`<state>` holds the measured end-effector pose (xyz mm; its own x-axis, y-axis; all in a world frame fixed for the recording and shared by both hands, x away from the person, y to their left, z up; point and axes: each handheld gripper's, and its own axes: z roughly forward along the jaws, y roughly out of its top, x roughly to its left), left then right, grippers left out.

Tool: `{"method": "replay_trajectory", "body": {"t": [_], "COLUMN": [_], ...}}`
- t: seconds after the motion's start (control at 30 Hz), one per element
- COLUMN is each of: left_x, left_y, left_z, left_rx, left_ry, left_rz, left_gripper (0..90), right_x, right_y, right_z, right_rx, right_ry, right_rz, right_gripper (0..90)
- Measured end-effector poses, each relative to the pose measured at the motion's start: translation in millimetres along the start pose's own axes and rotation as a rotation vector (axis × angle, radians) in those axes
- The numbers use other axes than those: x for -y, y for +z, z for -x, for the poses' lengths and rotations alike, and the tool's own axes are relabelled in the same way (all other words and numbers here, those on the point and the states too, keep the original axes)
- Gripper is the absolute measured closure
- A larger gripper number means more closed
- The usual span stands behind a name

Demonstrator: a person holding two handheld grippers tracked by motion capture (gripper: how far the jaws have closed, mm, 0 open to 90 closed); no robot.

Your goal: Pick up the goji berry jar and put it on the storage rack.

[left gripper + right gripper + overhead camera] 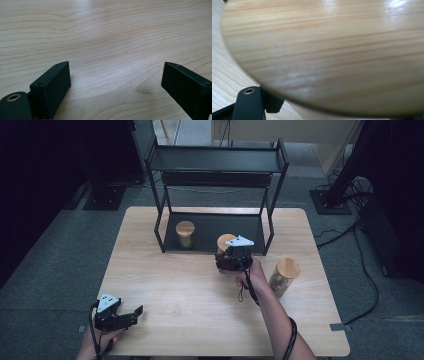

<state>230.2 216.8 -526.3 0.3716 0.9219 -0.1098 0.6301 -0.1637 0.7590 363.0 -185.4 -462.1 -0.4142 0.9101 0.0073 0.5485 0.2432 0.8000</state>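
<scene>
A jar with a wooden lid stands on the table just in front of the black rack's lower shelf. My right gripper is shut on this jar from the near side. In the right gripper view the jar's lid looms very close over the jaws, and one black finger shows beneath its rim. My left gripper rests low at the table's near left corner with its jaws wide apart. The left gripper view has bare wood between the two pads.
A black two-tier rack stands at the back of the wooden table. A second jar sits on its lower shelf at the left. A third jar stands to the right of my right hand.
</scene>
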Motion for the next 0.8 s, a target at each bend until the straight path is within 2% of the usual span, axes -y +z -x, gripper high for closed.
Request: {"method": "replay_trajectory", "body": {"t": [0.5, 0.8], "left_x": [0.2, 0.2], "left_y": [-0.5, -0.5], "left_z": [-1.4, -1.3], "left_rx": [0.005, 0.005], "left_ry": [-0.010, -0.011], "left_rz": [0.004, 0.004], "left_gripper": [9.1, 9.1], "right_x": [-17.0, -26.5], "right_y": [7.0, 13.6], "right_z": [-6.0, -5.3], "right_rx": [-0.007, -0.010], "right_ry": [-0.018, -0.010], "right_rz": [0.009, 0.006], "right_gripper": [24.6, 24.6]}}
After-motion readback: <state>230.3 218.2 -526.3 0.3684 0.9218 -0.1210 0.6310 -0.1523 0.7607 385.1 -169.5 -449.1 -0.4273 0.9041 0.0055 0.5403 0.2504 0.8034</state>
